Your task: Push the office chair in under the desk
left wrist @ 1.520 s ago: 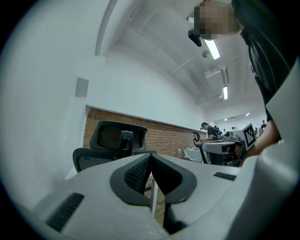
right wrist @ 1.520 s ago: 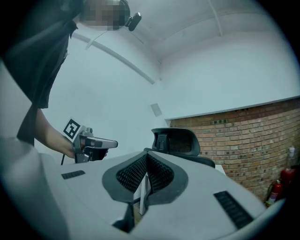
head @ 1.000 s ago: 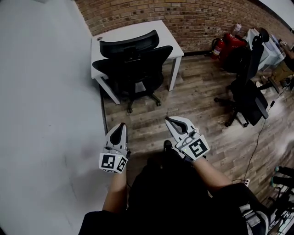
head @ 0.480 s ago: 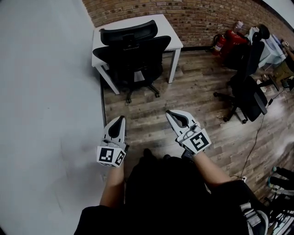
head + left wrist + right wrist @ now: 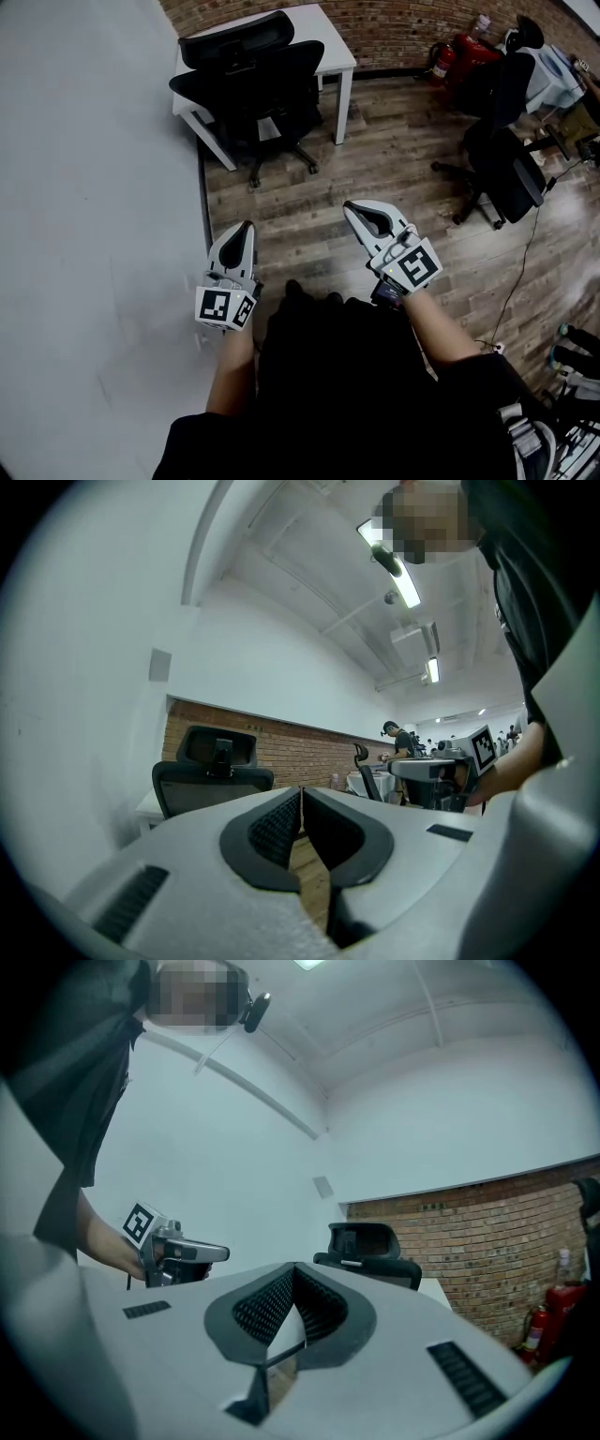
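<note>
Wall: closes the whole left side and runs up to the desk's left legs.

Left gripper: jaws pressed together, nothing in them. It hangs low near the wall, tips toward the chair.

Chair: well ahead of both grippers, left of centre, back facing the person. The seat looks partly under the desk's near edge, with the wheeled base out on the floor.

Desk: white, set in the corner against the brick.

Judged push line: straight ahead, square to the desk's near edge. The left gripper lies more in line with the chair.

Right gripper: jaws shut, empty, off to the chair's right.

Bare floor between grippers and chair. Second chair: far right, well apart.
</note>
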### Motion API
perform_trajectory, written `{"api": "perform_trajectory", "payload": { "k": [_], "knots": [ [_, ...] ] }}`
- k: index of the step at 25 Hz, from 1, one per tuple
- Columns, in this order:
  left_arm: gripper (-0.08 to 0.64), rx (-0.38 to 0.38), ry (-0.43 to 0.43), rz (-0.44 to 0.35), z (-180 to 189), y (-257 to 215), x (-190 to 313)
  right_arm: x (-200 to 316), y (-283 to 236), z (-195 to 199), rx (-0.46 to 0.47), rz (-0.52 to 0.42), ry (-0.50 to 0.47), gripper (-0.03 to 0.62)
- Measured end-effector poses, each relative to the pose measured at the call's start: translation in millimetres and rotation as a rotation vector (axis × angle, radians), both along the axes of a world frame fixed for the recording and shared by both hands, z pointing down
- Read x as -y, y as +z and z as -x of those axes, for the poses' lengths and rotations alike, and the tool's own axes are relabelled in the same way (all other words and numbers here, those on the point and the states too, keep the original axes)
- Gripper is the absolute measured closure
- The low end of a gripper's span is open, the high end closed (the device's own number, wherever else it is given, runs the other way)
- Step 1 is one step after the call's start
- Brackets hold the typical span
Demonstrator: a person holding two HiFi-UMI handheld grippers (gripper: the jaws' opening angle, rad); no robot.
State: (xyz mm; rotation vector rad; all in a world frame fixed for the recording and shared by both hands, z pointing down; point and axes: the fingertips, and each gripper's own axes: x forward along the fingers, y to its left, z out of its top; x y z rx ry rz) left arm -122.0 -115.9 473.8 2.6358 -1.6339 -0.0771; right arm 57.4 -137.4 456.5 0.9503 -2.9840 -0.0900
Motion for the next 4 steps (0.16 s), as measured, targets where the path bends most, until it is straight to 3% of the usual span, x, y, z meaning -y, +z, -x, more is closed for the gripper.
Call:
{"api": "perform_trajectory", "payload": {
  "k": [4],
  "knots": [
    [0.538,-0.003,0.002,0.018,-11.1,0.4,-5.2,-13.2,-2.5,-12.0,-0.005,0.020,-0.060,0.586]
  ]
}}
